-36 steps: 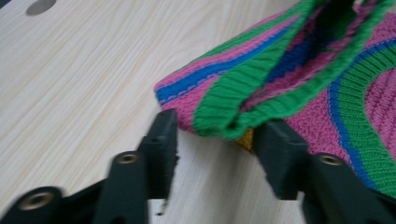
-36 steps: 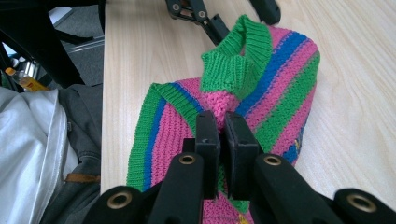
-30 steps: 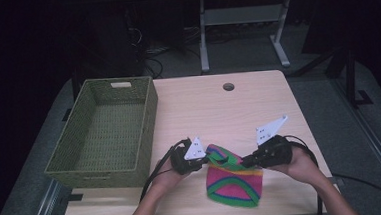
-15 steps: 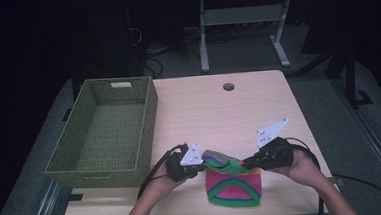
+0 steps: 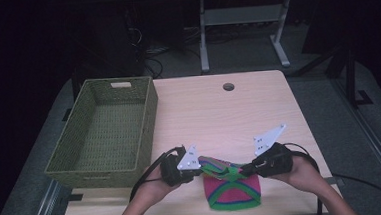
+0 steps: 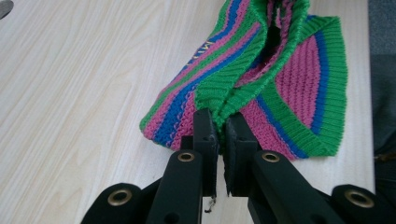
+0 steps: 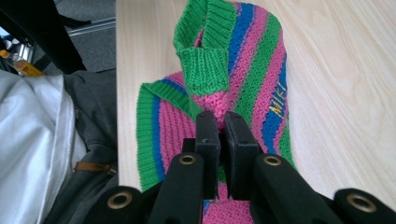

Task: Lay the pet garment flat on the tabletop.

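Since the earlier frame, the left gripper has risen a little, lifting its edge of the striped knit cloth off the near table edge. Its jaws, clamped on the green ribbed hem, have just tightened slightly. The right gripper likewise pinches the opposite edge. To fold well, both hands should probably rise together, keeping the fabric taut so hems meet evenly. Counted: two grippers, one cloth, one empty woven basket farther off at left, one table.
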A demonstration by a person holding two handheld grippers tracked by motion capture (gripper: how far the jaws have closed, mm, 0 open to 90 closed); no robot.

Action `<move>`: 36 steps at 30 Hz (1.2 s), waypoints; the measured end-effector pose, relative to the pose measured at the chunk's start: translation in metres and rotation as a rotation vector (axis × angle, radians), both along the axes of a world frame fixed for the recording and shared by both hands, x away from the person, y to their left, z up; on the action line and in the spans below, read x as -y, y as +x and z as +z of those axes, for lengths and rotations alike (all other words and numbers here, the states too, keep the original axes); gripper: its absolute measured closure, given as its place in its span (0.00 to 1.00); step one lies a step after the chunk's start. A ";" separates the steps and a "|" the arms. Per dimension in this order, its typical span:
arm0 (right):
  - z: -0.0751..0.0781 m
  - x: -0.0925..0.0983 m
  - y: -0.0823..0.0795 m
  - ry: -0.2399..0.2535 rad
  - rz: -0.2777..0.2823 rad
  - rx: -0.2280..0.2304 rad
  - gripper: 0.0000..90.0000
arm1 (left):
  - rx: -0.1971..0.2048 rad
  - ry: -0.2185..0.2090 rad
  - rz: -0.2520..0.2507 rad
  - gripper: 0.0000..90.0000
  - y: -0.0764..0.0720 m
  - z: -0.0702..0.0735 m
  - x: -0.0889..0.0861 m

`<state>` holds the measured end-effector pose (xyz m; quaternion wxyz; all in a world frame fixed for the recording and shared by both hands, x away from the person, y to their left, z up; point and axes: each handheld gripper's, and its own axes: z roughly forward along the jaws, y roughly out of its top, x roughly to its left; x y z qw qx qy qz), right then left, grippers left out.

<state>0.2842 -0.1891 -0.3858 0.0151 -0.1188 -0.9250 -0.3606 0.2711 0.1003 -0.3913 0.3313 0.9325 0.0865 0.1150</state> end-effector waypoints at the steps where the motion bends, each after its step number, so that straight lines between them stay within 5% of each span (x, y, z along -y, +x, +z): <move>1: 0.000 0.000 0.000 0.000 0.000 0.000 0.94 | -0.002 0.005 -0.003 0.94 0.000 0.004 0.000; 7: 0.016 0.000 0.003 0.007 -0.010 0.025 0.94 | 0.010 0.018 -0.019 0.94 0.002 0.022 0.003; 14: 0.023 0.006 0.020 0.019 -0.078 0.022 0.94 | -0.035 0.032 0.006 0.94 0.028 0.031 0.009; 36: 0.004 0.006 0.065 -0.059 -0.258 0.001 0.94 | -0.150 0.007 0.162 0.93 0.086 0.003 0.032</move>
